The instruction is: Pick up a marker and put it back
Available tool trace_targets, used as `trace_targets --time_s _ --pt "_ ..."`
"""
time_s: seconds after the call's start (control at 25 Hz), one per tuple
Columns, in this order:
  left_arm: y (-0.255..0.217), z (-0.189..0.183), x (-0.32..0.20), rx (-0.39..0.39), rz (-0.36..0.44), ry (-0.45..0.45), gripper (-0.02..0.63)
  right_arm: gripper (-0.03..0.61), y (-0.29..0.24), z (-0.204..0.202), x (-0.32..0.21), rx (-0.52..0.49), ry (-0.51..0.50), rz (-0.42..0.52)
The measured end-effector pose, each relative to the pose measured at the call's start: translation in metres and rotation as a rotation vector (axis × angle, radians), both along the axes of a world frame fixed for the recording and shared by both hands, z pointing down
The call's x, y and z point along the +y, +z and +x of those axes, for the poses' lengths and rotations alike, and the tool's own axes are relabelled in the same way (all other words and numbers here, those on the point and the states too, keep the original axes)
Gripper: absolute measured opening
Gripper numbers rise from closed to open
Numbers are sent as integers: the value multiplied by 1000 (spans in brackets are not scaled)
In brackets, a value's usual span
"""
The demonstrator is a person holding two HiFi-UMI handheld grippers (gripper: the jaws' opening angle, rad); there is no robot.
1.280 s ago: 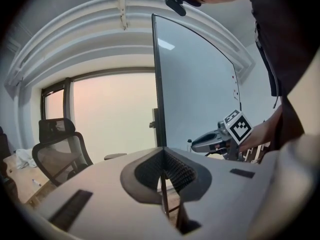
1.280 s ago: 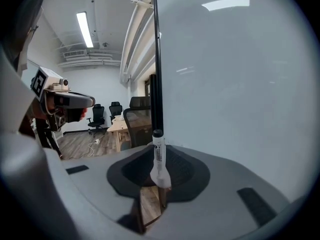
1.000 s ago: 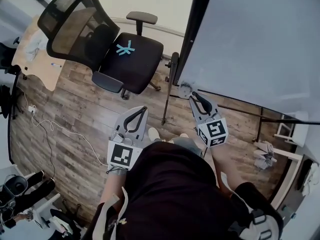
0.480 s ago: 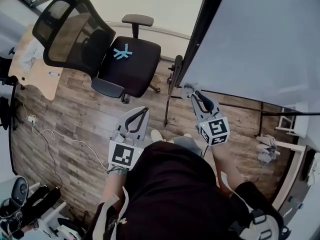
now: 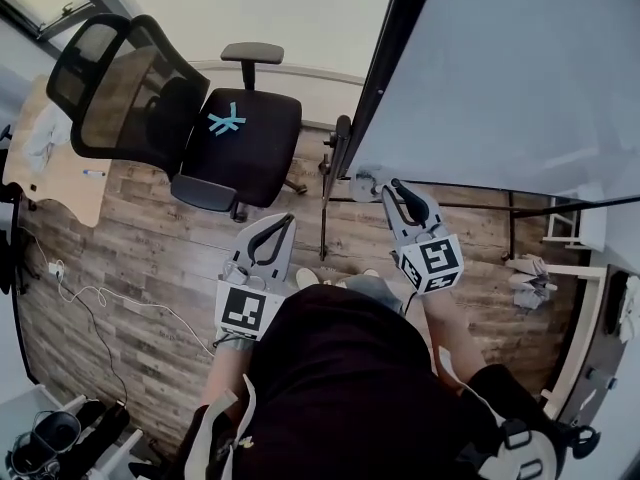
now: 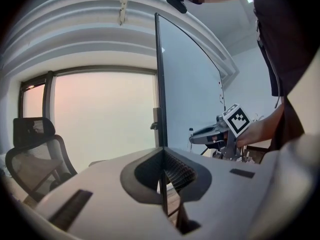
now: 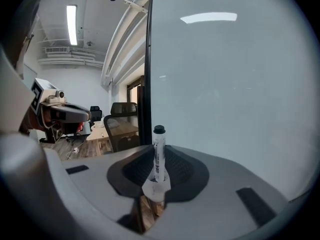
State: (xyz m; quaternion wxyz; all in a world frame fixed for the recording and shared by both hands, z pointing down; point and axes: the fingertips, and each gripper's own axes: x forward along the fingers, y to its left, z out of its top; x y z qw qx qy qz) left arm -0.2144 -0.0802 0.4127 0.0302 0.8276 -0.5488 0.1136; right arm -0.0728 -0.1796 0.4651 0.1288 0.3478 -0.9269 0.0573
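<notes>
Right gripper: fingers closed on the marker, which stands upright between them with its black cap up, just short of the whiteboard face. Left gripper: fingers pressed together, nothing between them.

Head view: the whiteboard fills 12 to 3 o'clock. Its black frame edge runs down to the floor just off the right gripper's tip. Office chair at 10 to 11 o'clock, well apart from both grippers. Worktop corner at 9 o'clock. Bare wooden floor lies open ahead of the left gripper, with a cable at 8 o'clock.

Versus 1.0 s ago: chair and worktop sit further left and lower in the head view. Both grippers have stayed almost in place.
</notes>
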Motion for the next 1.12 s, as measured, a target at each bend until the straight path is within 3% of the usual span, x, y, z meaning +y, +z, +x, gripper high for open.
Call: trace_targets --time_s 0.6,1.12 --pt "-14 39 -28 43 33 122 8 66 -82 46 0 -113 122 83" --pt "-18 99 -52 73 39 253 8 66 -107 120 4 -101 260 118"
